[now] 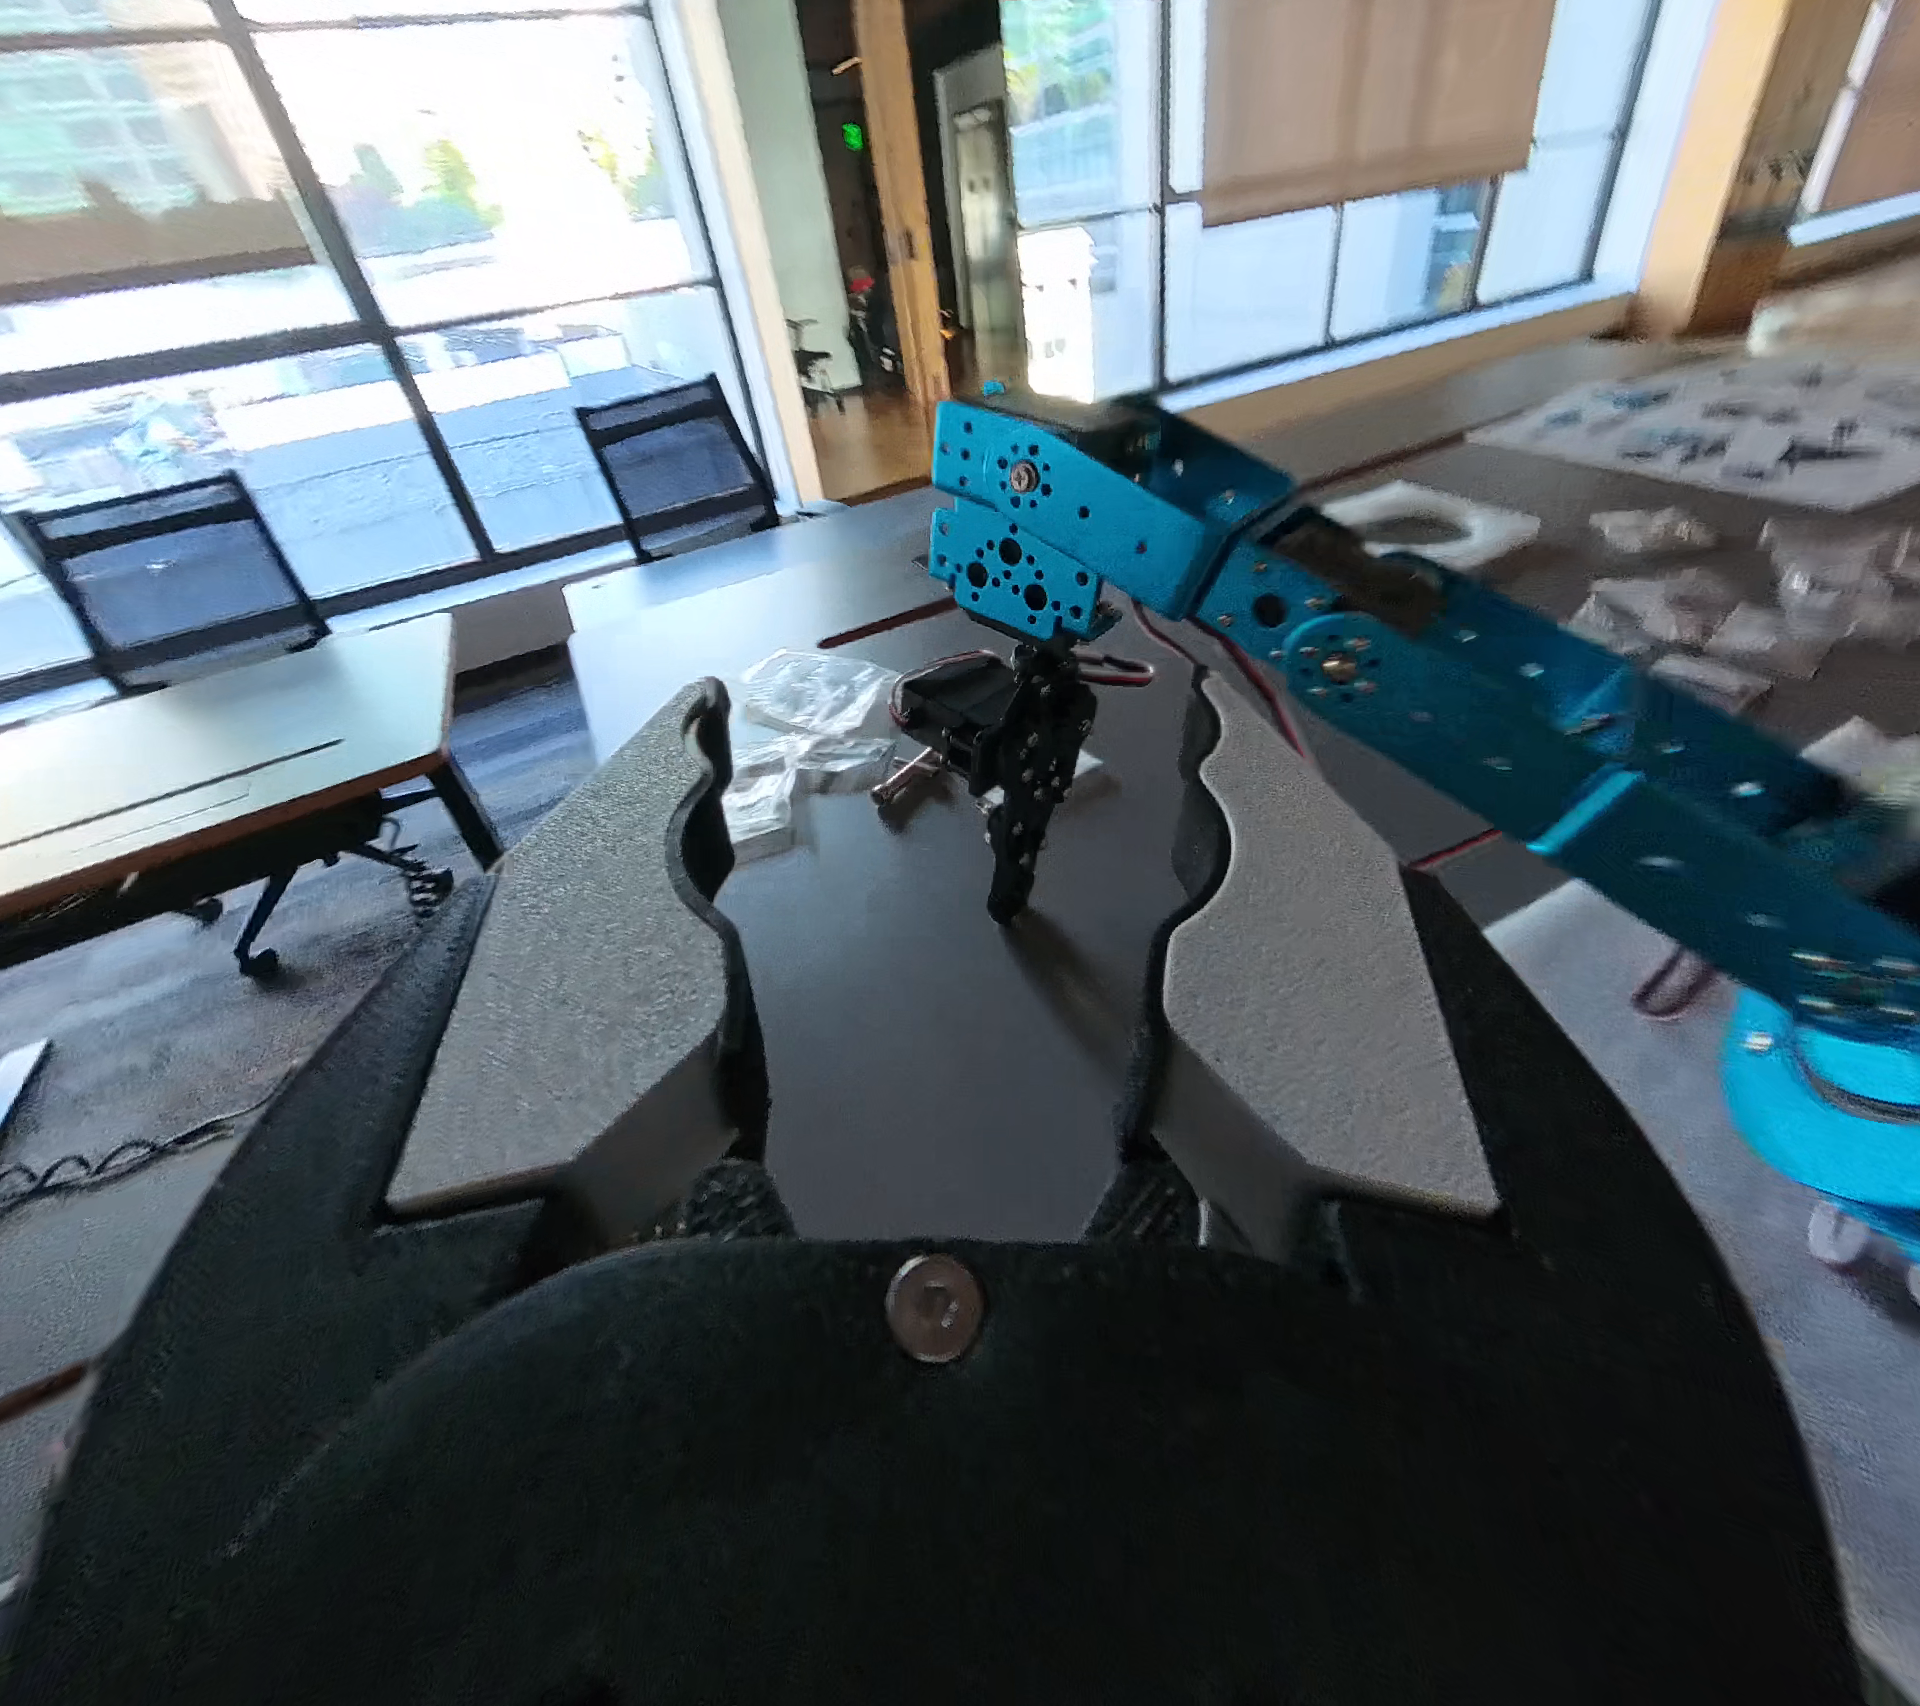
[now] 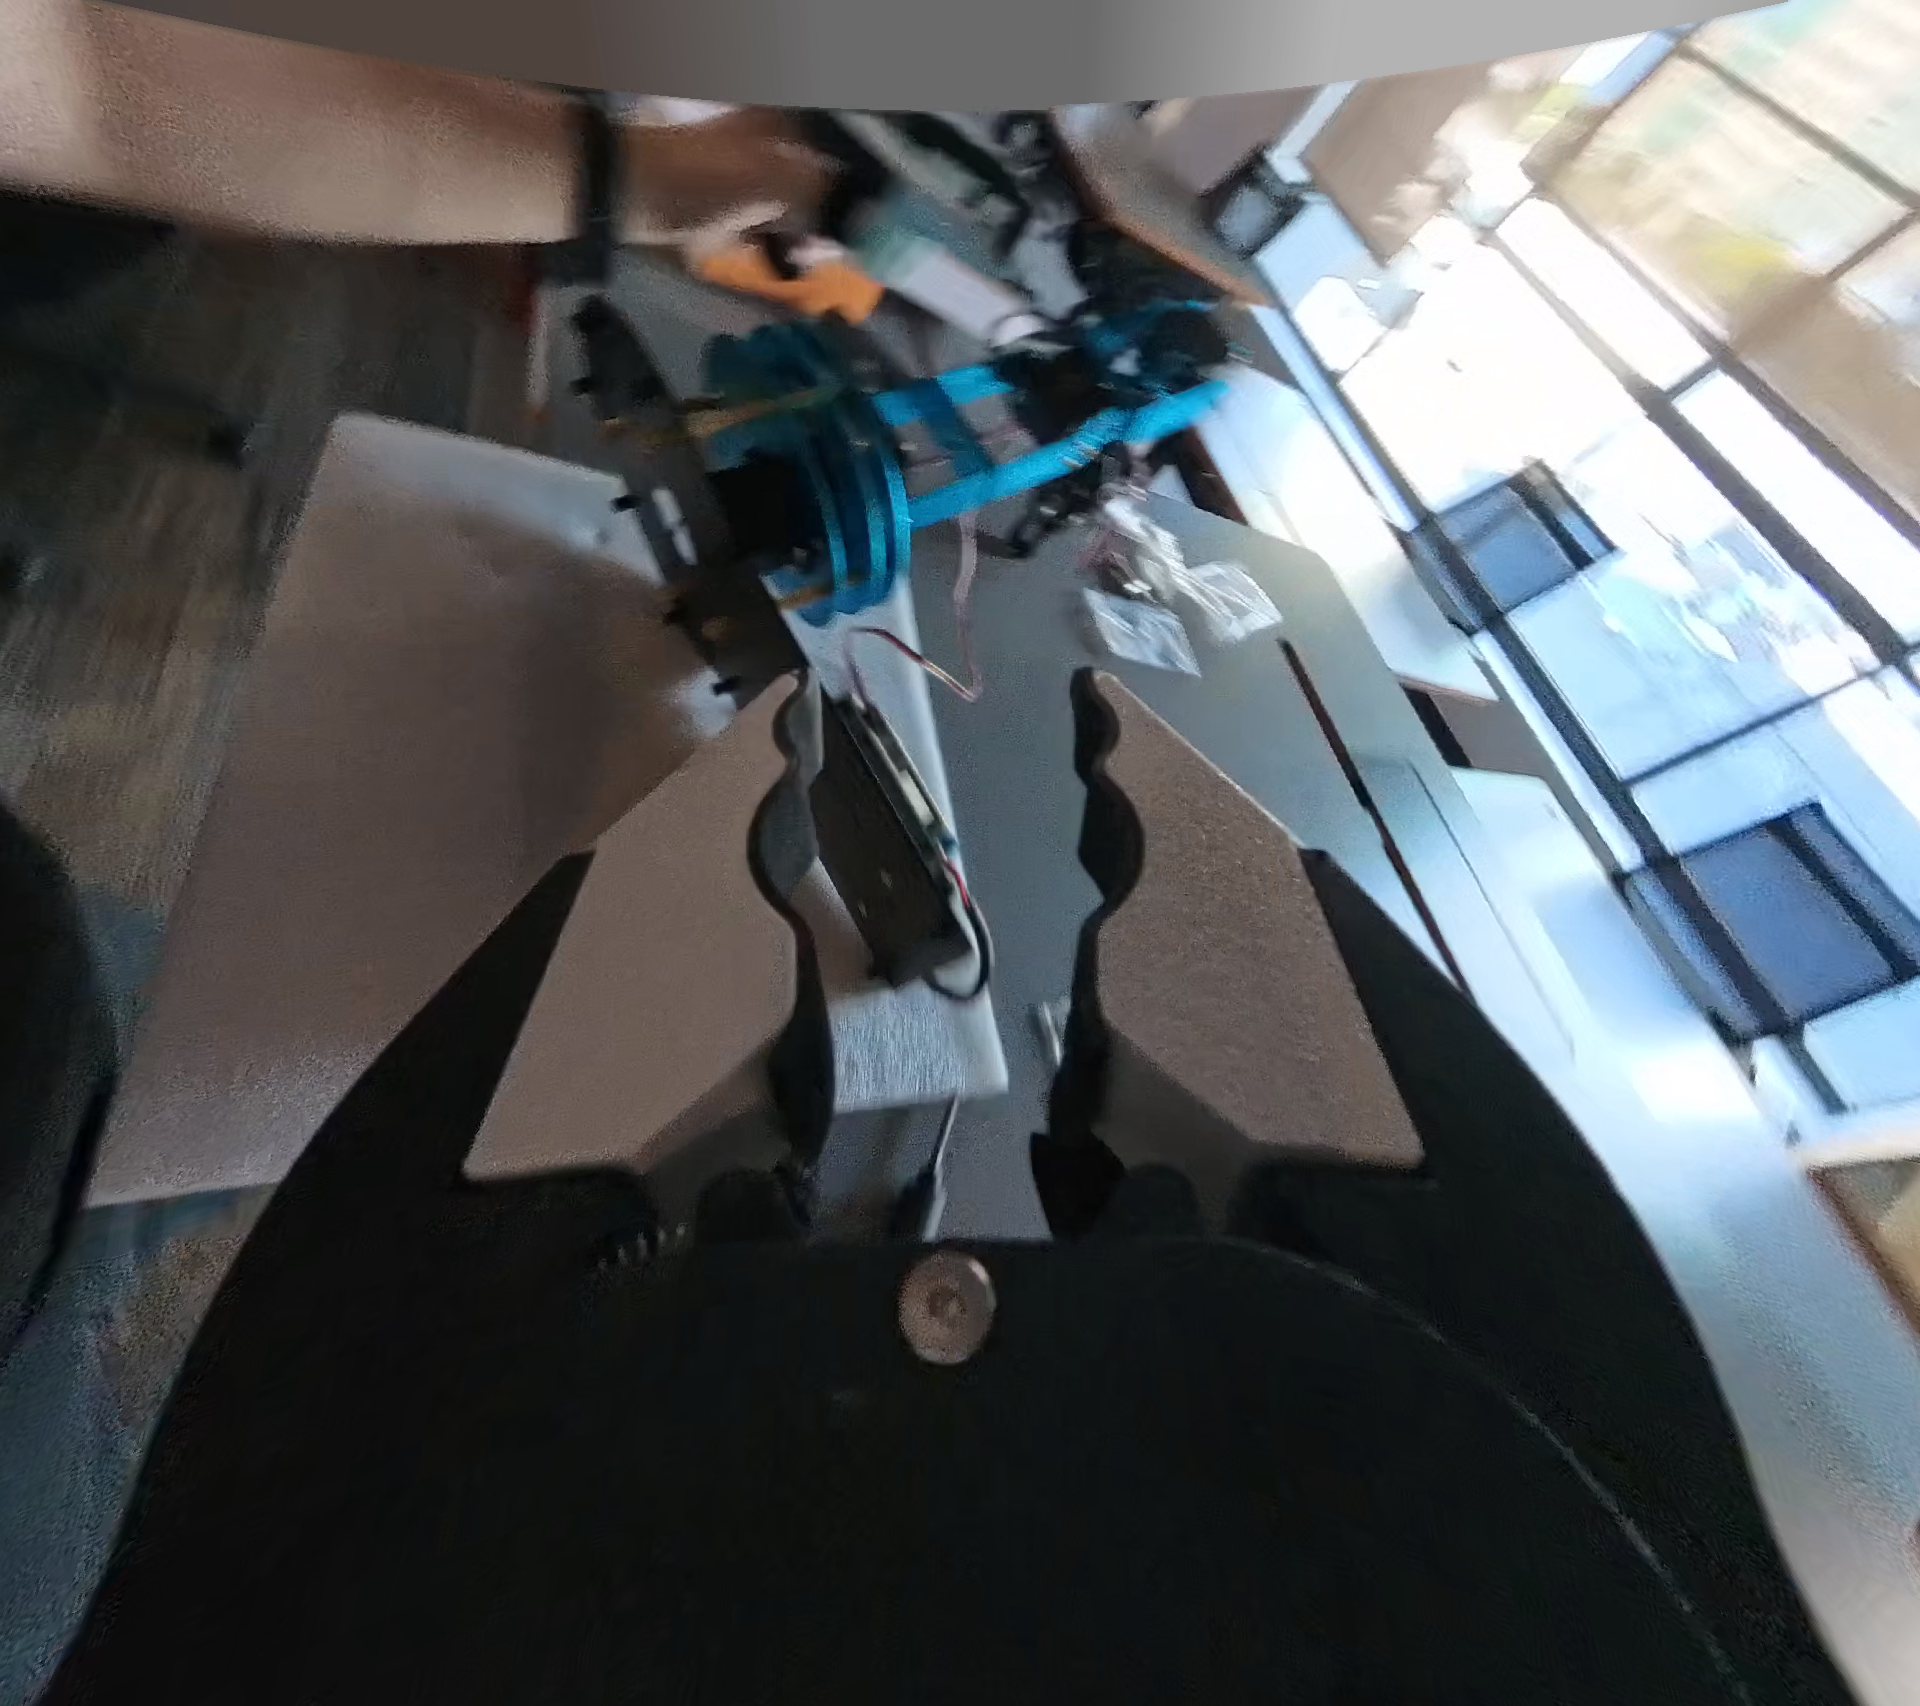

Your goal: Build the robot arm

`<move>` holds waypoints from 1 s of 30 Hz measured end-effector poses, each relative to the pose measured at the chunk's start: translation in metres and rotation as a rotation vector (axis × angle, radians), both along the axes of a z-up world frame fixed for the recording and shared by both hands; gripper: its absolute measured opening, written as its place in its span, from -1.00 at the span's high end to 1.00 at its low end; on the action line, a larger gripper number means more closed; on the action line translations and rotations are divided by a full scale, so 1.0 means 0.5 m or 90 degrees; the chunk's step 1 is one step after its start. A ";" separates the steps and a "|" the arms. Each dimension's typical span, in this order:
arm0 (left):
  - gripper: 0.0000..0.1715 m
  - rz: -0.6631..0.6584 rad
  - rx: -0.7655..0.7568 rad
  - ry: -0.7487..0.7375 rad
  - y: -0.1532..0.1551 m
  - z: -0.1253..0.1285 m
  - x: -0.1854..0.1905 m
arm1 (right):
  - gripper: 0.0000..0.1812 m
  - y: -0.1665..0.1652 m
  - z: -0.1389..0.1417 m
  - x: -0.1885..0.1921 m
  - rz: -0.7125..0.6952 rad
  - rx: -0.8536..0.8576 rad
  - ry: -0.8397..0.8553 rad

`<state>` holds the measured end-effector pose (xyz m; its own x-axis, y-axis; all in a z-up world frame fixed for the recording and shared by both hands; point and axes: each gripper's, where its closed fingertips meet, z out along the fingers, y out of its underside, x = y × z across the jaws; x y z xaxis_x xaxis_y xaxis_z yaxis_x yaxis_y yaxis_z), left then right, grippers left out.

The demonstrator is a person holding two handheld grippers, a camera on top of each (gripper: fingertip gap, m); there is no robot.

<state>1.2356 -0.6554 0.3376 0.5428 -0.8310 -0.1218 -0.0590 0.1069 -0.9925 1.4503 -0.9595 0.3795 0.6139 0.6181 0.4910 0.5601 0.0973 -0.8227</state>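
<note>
A blue metal robot arm kit (image 1: 1455, 669) reaches from its round blue base (image 1: 1808, 1106) at the right edge to the middle of a dark table (image 1: 914, 1033). Its black claw (image 1: 1029, 783) hangs down, tip near the tabletop. My left gripper (image 1: 956, 700) is open and empty, with the claw just beyond its fingertips. In the tilted, blurred right wrist view, my right gripper (image 2: 940, 690) is open. A flat black part with red wires (image 2: 883, 846) lies on a white board (image 2: 914, 1043) between its fingers, close to the left one. The blue base (image 2: 842, 503) stands farther along.
Clear plastic bags of small parts (image 1: 810, 700) lie behind the claw, with more at the right (image 1: 1704, 617). A printed sheet (image 1: 1745, 430) and a white foam piece (image 1: 1434, 518) lie farther back. A second table (image 1: 208, 752) and two black chairs (image 1: 166, 576) stand by the windows. Spacing between my two grippers at the tips: around 40 centimeters. The blue base (image 2: 842, 503) is about equally far from each gripper, around 20 centimeters.
</note>
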 end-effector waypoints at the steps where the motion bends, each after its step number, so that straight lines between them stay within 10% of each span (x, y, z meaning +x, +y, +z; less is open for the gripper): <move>1: 0.02 0.023 0.005 -0.017 -0.028 0.014 -0.031 | 0.49 -0.017 0.002 0.053 -0.042 -0.006 0.048; 6: 0.07 0.191 -0.004 -0.042 -0.244 0.027 -0.168 | 0.47 -0.069 -0.159 0.255 -0.179 -0.226 0.093; 12: 0.15 0.306 -0.131 -0.073 -0.595 -0.057 -0.166 | 0.46 -0.038 -0.324 0.263 -0.199 -0.478 0.082; 17: 0.19 0.188 -0.243 -0.147 -0.772 -0.051 -0.026 | 0.55 -0.014 -0.384 0.258 -0.247 -0.548 -0.004; 22: 0.21 0.068 -0.300 -0.026 -0.858 -0.120 0.102 | 0.76 -0.001 -0.421 0.268 -0.314 -0.566 -0.088; 30: 0.51 -0.235 -0.357 -0.046 -1.008 -0.243 0.356 | 0.82 -0.055 -0.416 0.262 -0.371 -0.647 0.104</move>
